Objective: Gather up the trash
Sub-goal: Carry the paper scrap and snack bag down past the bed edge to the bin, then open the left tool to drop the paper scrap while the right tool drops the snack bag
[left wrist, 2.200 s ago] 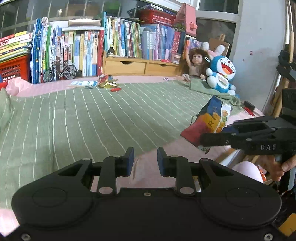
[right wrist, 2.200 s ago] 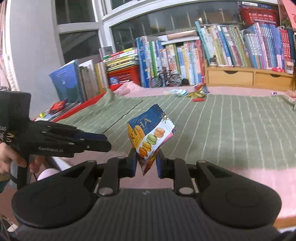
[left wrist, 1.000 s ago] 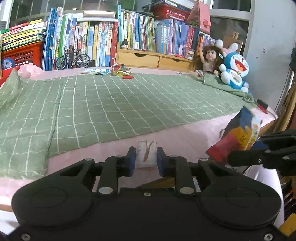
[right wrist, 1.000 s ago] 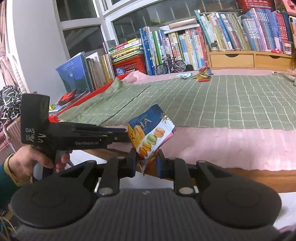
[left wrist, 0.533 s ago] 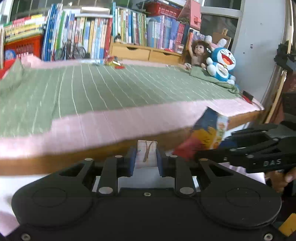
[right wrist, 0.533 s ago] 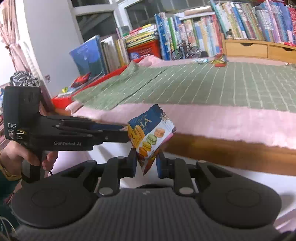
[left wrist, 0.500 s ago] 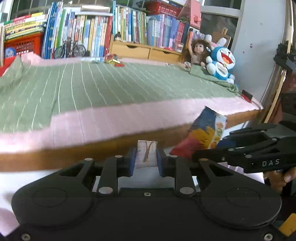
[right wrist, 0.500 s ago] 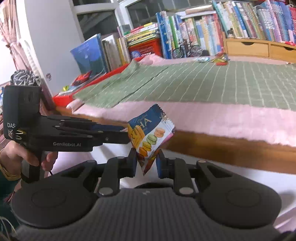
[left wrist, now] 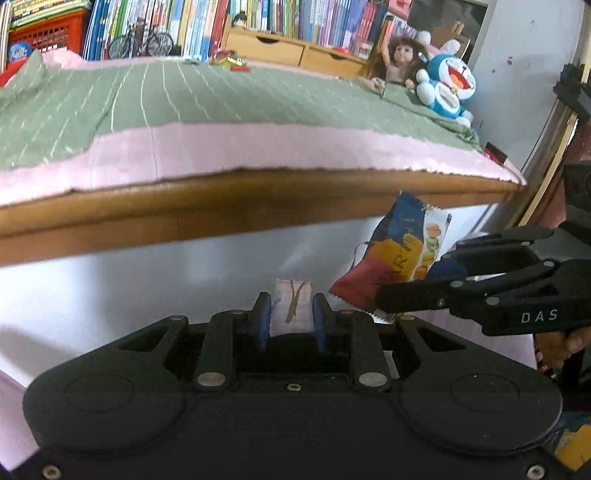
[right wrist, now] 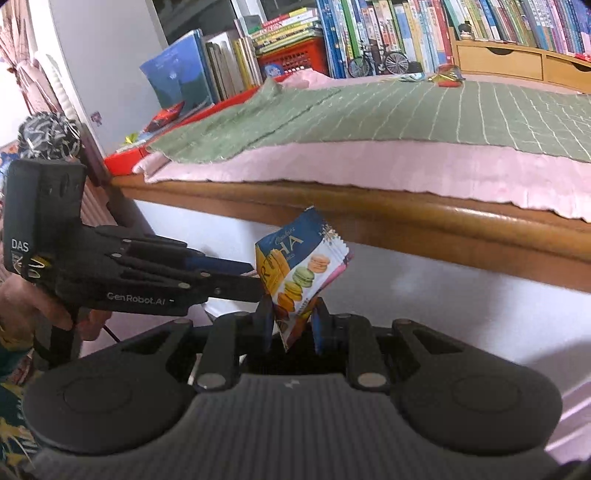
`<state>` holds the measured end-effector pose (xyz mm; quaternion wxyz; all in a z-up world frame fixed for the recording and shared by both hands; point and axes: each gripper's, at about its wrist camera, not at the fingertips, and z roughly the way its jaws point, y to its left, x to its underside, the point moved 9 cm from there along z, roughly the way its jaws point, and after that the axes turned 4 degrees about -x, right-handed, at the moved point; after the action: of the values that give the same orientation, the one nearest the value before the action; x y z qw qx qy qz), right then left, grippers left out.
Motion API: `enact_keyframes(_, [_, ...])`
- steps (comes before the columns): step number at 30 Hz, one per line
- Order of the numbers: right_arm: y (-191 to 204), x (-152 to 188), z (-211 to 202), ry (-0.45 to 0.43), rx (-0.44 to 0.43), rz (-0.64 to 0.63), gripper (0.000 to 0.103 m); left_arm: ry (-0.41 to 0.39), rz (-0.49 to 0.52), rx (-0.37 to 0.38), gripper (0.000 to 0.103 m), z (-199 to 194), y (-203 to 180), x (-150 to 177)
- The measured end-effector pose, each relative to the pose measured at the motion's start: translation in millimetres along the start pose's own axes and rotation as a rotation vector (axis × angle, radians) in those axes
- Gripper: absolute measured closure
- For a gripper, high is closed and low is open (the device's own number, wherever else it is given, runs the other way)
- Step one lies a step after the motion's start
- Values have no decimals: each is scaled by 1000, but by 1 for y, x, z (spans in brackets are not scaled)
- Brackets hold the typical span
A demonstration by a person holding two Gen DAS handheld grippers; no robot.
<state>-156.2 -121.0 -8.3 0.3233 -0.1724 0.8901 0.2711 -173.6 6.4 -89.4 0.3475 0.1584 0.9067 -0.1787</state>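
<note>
The bed (left wrist: pixel 229 199) is filling the upper half of both views, its wooden front edge running across above my two grippers. A green checked blanket (left wrist: pixel 221 96) is covering most of it, with a pink sheet (left wrist: pixel 258 147) showing in a strip along the front edge. Along the bed's far edge a row of books (right wrist: pixel 480 33) is standing, with a small model bicycle (right wrist: pixel 380 59) in front of them and a wooden drawer unit (right wrist: pixel 517 61) beside it. At the bed's far right corner a doll (left wrist: pixel 395 62) and a blue plush toy (left wrist: pixel 448 86) are sitting close together. A few small bits of colourful litter (left wrist: pixel 231 62) are lying near the far edge, in front of the books.

I am holding both grippers below the bed's front edge, against the white panel (left wrist: pixel 147 280) under it. My right gripper (right wrist: pixel 293 323) is pinching the lower corner of a cookie packet (right wrist: pixel 299 269), blue and yellow with macarons printed on it, which is sticking up tilted in the air just under the edge. My left gripper (left wrist: pixel 291 321) is pinching a small pale wrapper (left wrist: pixel 291 306) with a brown mark, upright between the blue pads. The two grippers are nearly touching, the left one's tip just beside the packet.
</note>
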Motion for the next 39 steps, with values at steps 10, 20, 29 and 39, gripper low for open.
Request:
enact_keyframes(10, [-14, 24, 20, 111, 88, -6, 78, 109, -46, -14, 80, 25, 12, 30])
enact_keyframes(20, [-20, 36, 47, 203, 77, -2, 78, 210, -49, -28, 80, 55, 19, 47])
enact_keyframes(29, [-30, 39, 58, 230, 68, 48, 78, 249, -70, -36, 80, 72, 24, 50])
enact_keyframes(39, [-36, 37, 62, 235, 82, 75, 78, 269, -59, -86, 42, 84, 30, 53])
